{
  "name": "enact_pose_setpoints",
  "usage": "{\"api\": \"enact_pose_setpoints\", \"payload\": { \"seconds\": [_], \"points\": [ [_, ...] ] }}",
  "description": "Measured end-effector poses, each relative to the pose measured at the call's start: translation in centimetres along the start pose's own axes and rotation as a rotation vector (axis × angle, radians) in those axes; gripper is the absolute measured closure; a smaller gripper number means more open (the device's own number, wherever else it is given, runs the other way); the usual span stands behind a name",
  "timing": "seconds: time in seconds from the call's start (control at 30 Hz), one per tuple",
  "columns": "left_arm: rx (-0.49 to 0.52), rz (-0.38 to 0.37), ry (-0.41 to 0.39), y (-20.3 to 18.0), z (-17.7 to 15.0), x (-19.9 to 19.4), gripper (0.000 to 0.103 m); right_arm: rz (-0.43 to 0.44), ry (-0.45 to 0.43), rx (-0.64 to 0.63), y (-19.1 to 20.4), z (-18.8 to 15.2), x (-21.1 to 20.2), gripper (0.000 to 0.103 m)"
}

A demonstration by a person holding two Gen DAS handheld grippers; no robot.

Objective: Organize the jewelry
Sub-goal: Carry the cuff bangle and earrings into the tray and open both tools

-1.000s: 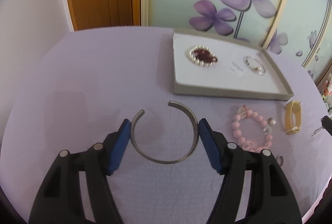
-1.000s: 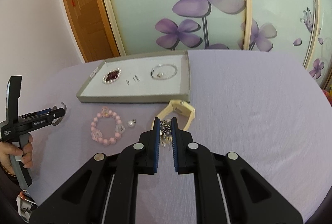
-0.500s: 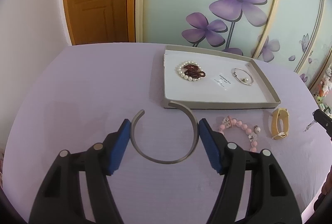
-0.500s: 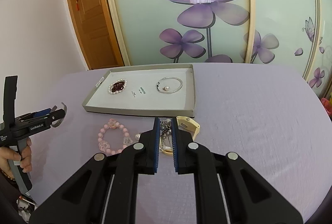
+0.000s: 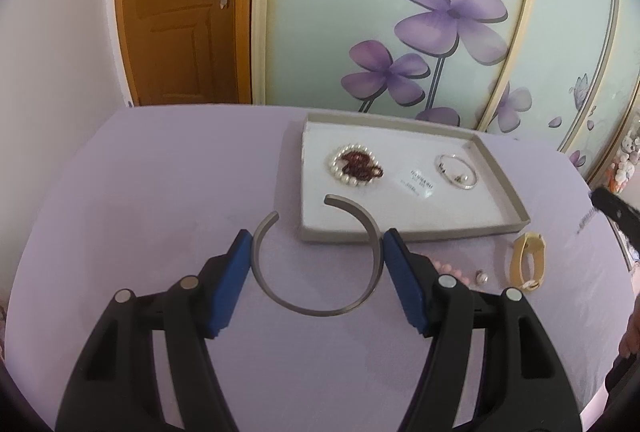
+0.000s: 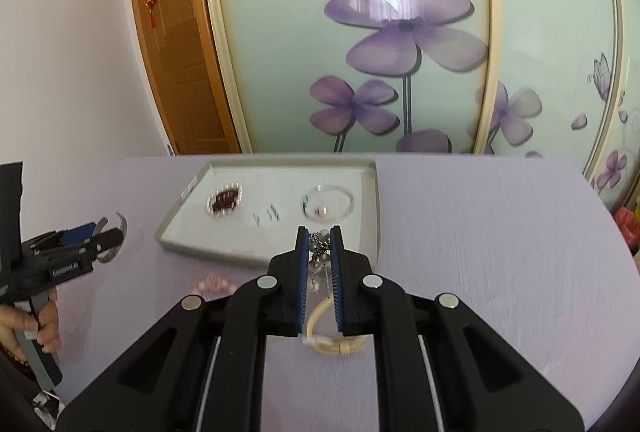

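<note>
pink bead bracelet [image 5: 448, 268] mostly hidden behind left gripper finger, tray card [image 5: 417, 184] print unreadable, cream band [image 6: 336, 342] partly hidden, blurred

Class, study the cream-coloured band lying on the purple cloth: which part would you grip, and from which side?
Grip one long side strip of the cream band, coming down from above. It lies flat as an open loop, so one finger can drop inside the hole and one outside. The thicker clasp end looks harder to pinch.
</note>
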State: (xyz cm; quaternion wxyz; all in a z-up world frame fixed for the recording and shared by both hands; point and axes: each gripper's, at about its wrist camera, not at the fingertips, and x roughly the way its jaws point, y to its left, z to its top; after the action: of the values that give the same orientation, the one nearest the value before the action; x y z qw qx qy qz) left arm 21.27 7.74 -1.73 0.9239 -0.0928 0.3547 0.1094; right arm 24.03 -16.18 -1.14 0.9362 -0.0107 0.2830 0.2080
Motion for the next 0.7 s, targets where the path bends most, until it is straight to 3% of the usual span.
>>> {"api": "enact_pose_setpoints", "payload": {
  "seconds": [0.37,0.7],
  "points": [
    [0.008,-0.031,-0.04,-1.1,3.9,2.0,0.037,0.03,-0.011,-0.001,0.5,5.5,5.3,0.092],
    [0.017,-0.046,-0.043,-2.1,6.5,5.0,0.037,0.053,0.133,0.056,-0.1,6.6,13.1,0.092]
  ]
}}
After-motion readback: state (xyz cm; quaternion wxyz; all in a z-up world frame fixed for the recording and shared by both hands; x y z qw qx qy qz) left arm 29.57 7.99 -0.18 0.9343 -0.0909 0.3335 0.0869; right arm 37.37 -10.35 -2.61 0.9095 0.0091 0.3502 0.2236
